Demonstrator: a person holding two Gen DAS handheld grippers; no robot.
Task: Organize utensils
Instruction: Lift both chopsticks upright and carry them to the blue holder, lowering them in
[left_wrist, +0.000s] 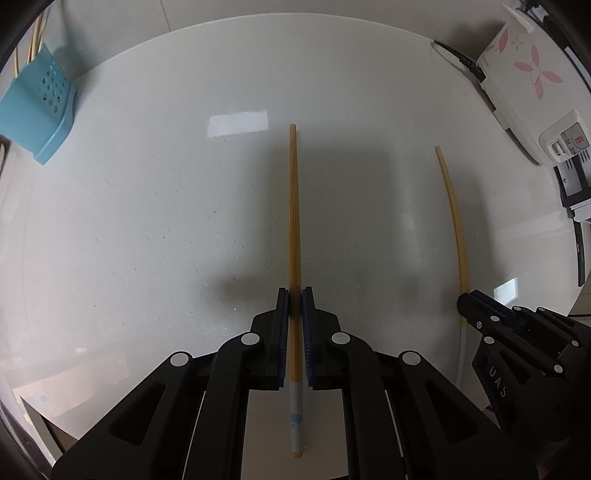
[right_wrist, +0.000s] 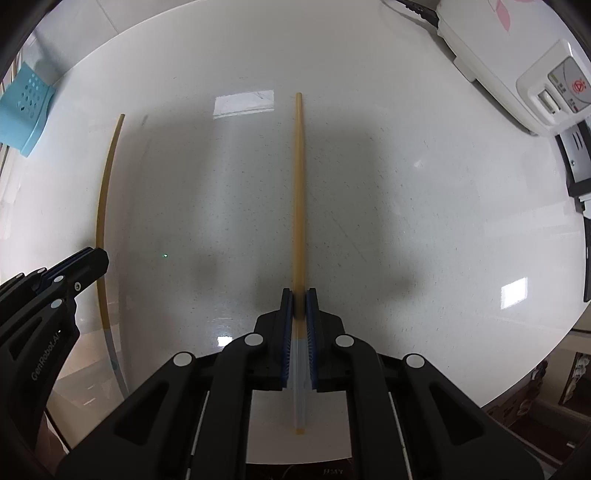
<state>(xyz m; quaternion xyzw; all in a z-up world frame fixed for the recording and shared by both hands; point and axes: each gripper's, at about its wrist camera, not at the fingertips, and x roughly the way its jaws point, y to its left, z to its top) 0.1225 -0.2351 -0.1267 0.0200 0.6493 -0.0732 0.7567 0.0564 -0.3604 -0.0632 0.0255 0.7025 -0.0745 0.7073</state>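
Left gripper (left_wrist: 294, 306) clamped on one tan wooden chopstick (left_wrist: 293, 221); right gripper (right_wrist: 299, 306) clamped on another (right_wrist: 298, 184). Blue perforated plastic holder (left_wrist: 37, 110) far ahead-left.

Left gripper (left_wrist: 295, 306) jaws clamp a chopstick (left_wrist: 294, 221) over the table (left_wrist: 147, 221)

Two chopsticks (left_wrist: 293, 221) (right_wrist: 298, 192) point to 12 o'clock, parallel over the table (left_wrist: 147, 221); holder (left_wrist: 37, 110) at 10, appliance (left_wrist: 517, 85) at 2.
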